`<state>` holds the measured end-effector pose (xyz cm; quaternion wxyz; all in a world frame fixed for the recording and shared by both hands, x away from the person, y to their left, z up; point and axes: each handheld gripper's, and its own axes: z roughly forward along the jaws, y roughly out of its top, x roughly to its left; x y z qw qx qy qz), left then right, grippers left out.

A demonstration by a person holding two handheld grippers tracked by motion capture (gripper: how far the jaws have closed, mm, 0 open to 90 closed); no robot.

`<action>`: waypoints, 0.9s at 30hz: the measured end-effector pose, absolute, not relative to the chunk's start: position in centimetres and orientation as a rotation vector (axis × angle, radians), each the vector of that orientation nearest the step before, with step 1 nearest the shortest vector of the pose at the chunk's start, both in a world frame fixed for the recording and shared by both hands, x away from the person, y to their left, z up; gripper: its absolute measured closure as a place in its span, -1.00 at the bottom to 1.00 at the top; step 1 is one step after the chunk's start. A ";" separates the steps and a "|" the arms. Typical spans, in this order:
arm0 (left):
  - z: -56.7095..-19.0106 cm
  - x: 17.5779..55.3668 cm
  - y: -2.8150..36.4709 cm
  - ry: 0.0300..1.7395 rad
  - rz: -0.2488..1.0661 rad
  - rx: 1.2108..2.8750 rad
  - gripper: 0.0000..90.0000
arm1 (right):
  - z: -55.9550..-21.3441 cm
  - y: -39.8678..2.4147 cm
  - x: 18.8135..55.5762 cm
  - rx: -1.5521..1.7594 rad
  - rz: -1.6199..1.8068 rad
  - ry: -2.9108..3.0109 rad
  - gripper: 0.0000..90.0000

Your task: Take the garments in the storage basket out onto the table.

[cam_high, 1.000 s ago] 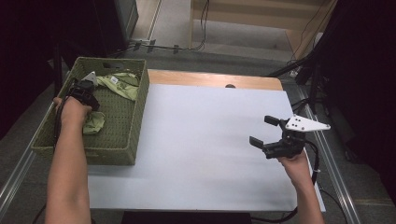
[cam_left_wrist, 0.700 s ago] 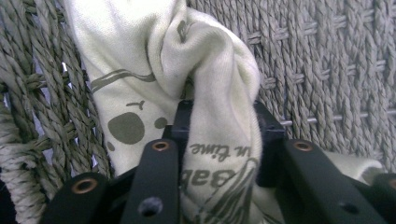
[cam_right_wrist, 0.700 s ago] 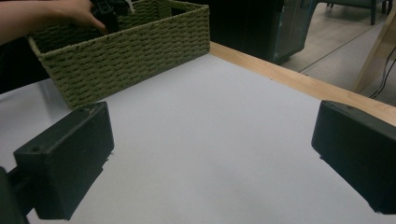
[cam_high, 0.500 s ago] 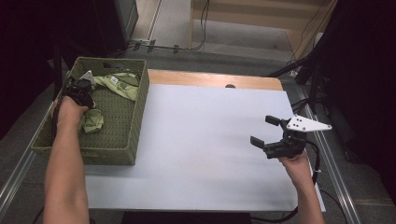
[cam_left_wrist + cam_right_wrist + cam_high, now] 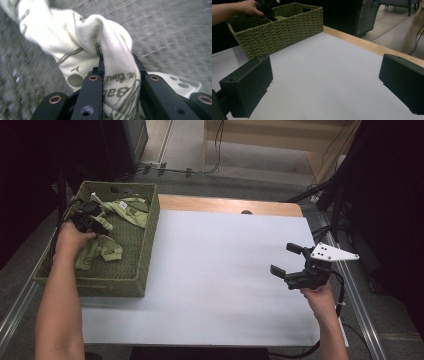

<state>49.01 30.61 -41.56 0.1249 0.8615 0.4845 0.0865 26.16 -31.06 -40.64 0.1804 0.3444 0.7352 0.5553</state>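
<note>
Looks like a lab or test workspace, not a home. White sheet (image 5: pixel 210 270) over a wooden bench top (image 5: pixel 225 204), metal frame rails (image 5: pixel 15 305) along the edges, loose cables (image 5: pixel 217 150) on the concrete floor (image 5: pixel 260 157), dark equipment cabinet (image 5: pixel 352 15) behind. Rest too dark to tell.

The cloth (image 5: pixel 110 75) runs off the bottom edge, its print blurred, perhaps lettering.

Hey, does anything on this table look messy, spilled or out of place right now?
Nothing stands out. The crumpled cloths all lie inside the woven basket, where the left gripper pinches one between its fingers. The white table surface shows no spill, and the right gripper hangs open above it.
</note>
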 end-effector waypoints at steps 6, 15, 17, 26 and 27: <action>-40.4 48.1 29.9 1.225 0.246 2.480 0.72 | -40.6 -31.1 26.2 0.972 1.571 2.075 -1.00; -39.0 46.5 28.2 0.951 0.303 2.502 0.72 | -40.6 -31.1 26.1 0.969 1.571 2.075 -1.00; -38.7 46.3 27.9 0.903 0.320 2.498 0.72 | -40.5 -31.1 26.1 0.970 1.573 2.075 -1.00; -36.9 45.2 26.8 0.692 0.308 2.417 0.72 | -40.5 -31.2 26.1 0.966 1.581 2.069 -1.00; -36.7 45.1 26.7 0.667 0.312 2.410 0.72 | -40.5 -31.2 26.0 0.964 1.580 2.070 -1.00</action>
